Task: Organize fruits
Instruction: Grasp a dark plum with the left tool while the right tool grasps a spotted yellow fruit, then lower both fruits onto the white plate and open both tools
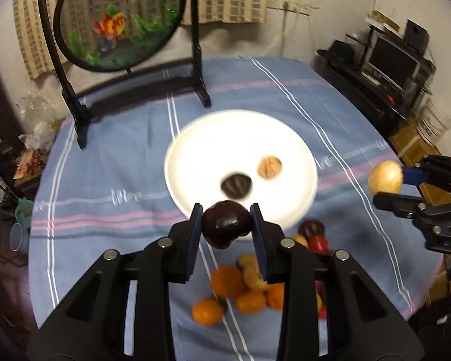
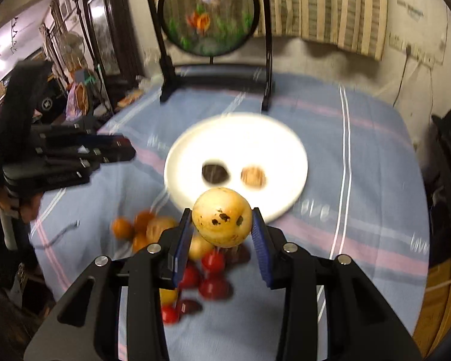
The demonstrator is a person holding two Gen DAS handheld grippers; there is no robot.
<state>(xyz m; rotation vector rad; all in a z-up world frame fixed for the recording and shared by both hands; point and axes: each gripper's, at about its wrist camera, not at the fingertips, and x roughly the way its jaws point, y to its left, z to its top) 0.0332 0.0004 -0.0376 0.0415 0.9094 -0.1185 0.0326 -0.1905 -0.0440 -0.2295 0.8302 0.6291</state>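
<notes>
The left tongs (image 1: 227, 225) are clenched on a dark purple plum (image 1: 226, 224), lifted above the near rim of the white plate (image 1: 195, 147) at the desk's middle. The right tongs (image 2: 222, 225) grip a spotted yellow fruit (image 2: 222, 216); only the right wrist view shows its dark spots. On the plate lie a dark nut (image 1: 236, 185) and a walnut (image 1: 269, 167). Oranges (image 1: 227, 281) show clearly only in the left view, red fruits (image 2: 213, 285) only in the right.

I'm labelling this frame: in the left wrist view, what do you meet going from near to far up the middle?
Orange fruits → dark plum held in the left gripper → white plate → fish screen.
</notes>
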